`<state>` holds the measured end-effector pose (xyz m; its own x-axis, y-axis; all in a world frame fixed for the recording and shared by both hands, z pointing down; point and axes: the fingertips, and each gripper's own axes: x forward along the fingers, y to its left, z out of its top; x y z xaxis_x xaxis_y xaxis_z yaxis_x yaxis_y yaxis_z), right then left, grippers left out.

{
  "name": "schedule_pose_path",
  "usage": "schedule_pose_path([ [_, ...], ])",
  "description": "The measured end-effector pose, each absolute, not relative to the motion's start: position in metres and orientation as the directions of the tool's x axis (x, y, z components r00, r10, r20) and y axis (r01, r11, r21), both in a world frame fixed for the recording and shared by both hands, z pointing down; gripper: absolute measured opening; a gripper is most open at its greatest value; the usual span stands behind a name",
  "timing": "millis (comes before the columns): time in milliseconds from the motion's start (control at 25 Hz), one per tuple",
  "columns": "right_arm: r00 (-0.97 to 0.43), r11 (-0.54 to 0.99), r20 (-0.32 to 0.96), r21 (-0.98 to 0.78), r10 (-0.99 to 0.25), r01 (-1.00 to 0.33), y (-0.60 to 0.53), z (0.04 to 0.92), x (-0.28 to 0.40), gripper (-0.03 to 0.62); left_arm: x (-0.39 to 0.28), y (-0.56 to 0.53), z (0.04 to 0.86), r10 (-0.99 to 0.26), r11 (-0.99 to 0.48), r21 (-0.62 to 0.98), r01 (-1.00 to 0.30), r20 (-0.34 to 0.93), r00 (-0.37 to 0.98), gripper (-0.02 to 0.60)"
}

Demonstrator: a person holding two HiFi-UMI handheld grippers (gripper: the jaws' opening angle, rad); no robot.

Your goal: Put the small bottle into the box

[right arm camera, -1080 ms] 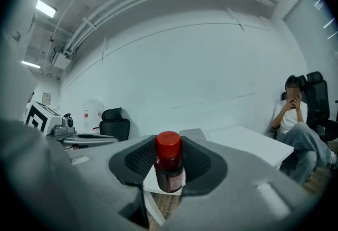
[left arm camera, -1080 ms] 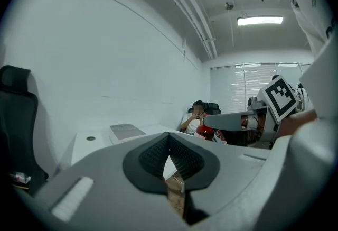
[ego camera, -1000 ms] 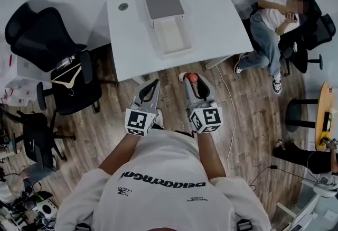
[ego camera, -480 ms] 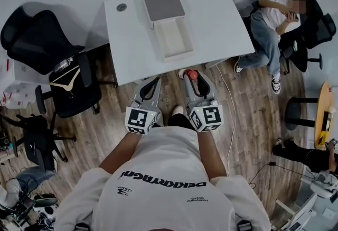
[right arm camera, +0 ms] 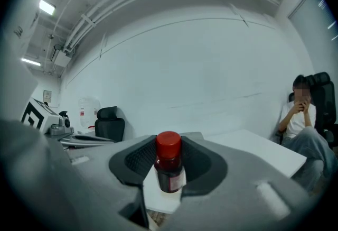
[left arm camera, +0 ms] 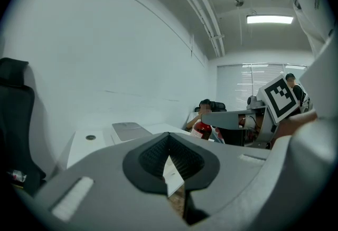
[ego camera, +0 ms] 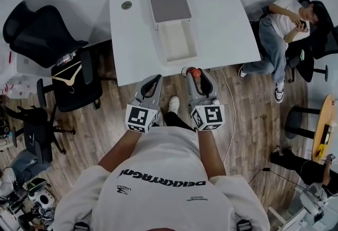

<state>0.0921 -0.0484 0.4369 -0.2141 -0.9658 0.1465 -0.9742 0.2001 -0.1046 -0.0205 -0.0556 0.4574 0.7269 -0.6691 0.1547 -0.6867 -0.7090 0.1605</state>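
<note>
1. The right hand-held gripper pinches the small bottle between its dark pads. The bottle stands upright in the grip, its long axis vertical and its red cap on top.
2. The left hand-held gripper has its jaws pressed together with nothing between them. It hangs beside the right one, on the person's own side of the table.
3. The coming move turns on where the box lies from the held bottle: ahead of it and a little to its left, up on the table. The bottle itself is just off the table's near edge, over the wooden floor.
4. The box's long axis runs away from the person. Its open white tray is the nearer part, and the grey lid lies flipped back beyond it. By this layout, the bottle would need to travel forward, a touch leftward, and then down into the tray.
5. The right hand-held gripper looks slightly nearer the tray than the left, and it already carries the bottle.
6. Writing:
   - The bottle bears a pale label, too small to read.
   - Dark lettering runs across the person's white shirt upside down in the head view and cannot be read with certainty.
   - Each marker cube shows only black-and-white squares, no words.
</note>
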Motion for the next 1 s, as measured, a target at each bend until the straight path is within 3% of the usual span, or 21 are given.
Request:
schedule_pose_path([
  [1000, -0.373, 0.360, 0.181, -0.104, -0.910, -0.927, -0.128, 0.468, 0.137, 0.138, 0.034, -0.120, 0.474, -0.771, -0.585, 0.129, -0.800, 0.215, 0.599, 0.008],
])
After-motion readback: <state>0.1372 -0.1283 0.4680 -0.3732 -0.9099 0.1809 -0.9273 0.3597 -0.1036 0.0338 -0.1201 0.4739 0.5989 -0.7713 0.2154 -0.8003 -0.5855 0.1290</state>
